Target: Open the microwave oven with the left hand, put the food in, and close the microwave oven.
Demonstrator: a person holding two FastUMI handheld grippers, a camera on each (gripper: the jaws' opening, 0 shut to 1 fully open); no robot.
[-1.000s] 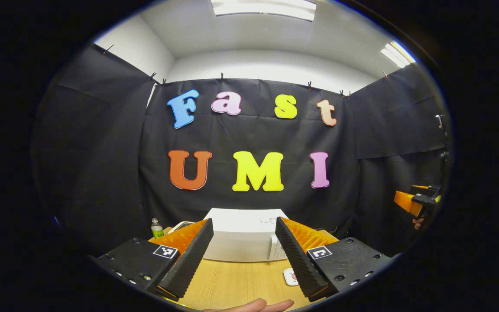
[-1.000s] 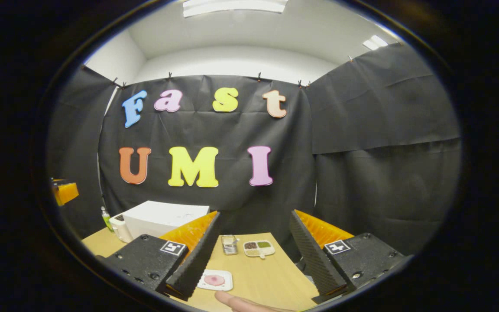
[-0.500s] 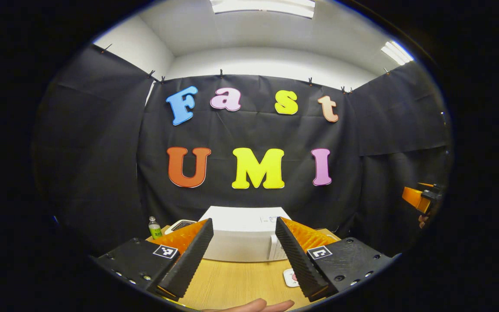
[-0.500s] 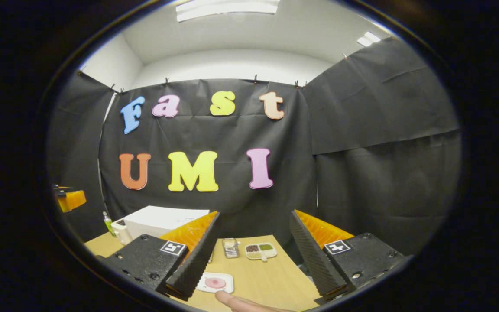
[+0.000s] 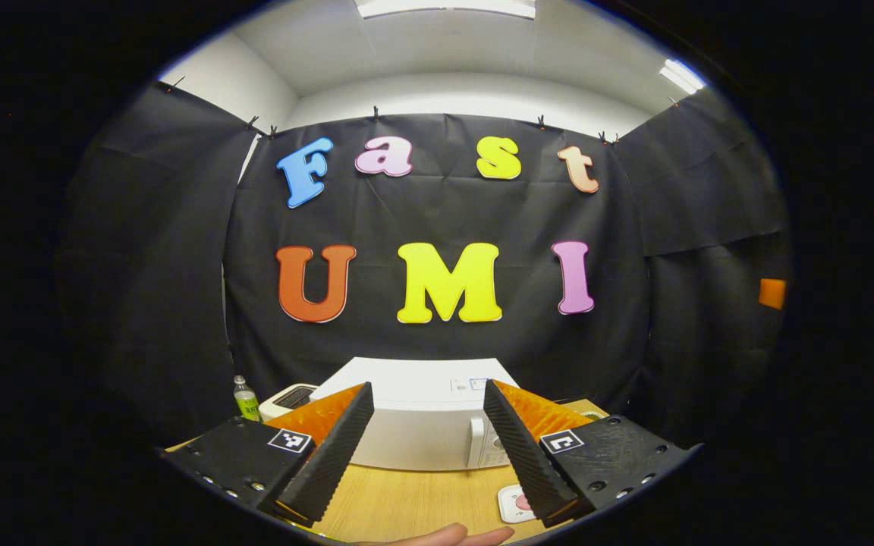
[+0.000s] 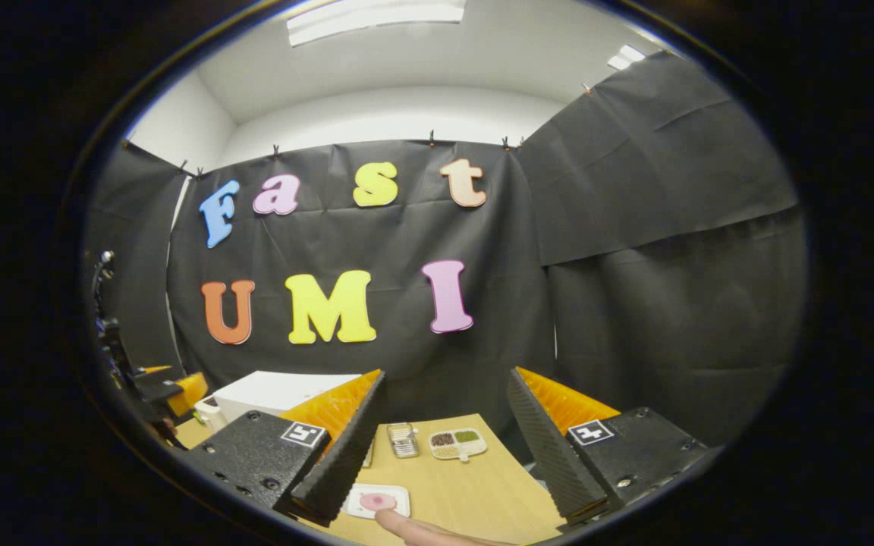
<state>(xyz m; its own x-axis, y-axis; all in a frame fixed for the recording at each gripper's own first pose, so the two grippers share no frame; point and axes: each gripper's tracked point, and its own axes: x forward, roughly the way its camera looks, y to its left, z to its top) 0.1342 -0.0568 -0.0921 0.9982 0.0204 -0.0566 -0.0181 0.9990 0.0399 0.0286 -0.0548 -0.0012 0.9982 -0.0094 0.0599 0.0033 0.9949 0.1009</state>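
A white microwave oven point(image 5: 418, 421) stands at the back of the wooden table point(image 5: 407, 504), its door shut and its handle on the right side. My left gripper point(image 5: 425, 447) hangs open in front of it, well short of the door, holding nothing. A white square plate with pink food point(image 6: 378, 501) lies on the table near its front edge; a corner of the plate point(image 5: 511, 503) shows beside my left gripper's right finger. My right gripper point(image 6: 441, 444) is open above that plate, nothing between its fingers. In the right gripper view the microwave oven point(image 6: 278, 392) sits at the left, with the left gripper point(image 6: 171, 387) beside it.
A green bottle point(image 5: 245, 398) and a small white appliance point(image 5: 289, 398) stand left of the microwave. A divided tray of foods point(image 6: 457, 443) and a small metal rack point(image 6: 403, 439) sit at the table's far right. A fingertip point(image 6: 407, 525) shows at the bottom edge.
My left gripper has moved closer to the microwave, which now looks larger. The right gripper has shifted a little, and the left gripper shows lower and nearer at its left edge.
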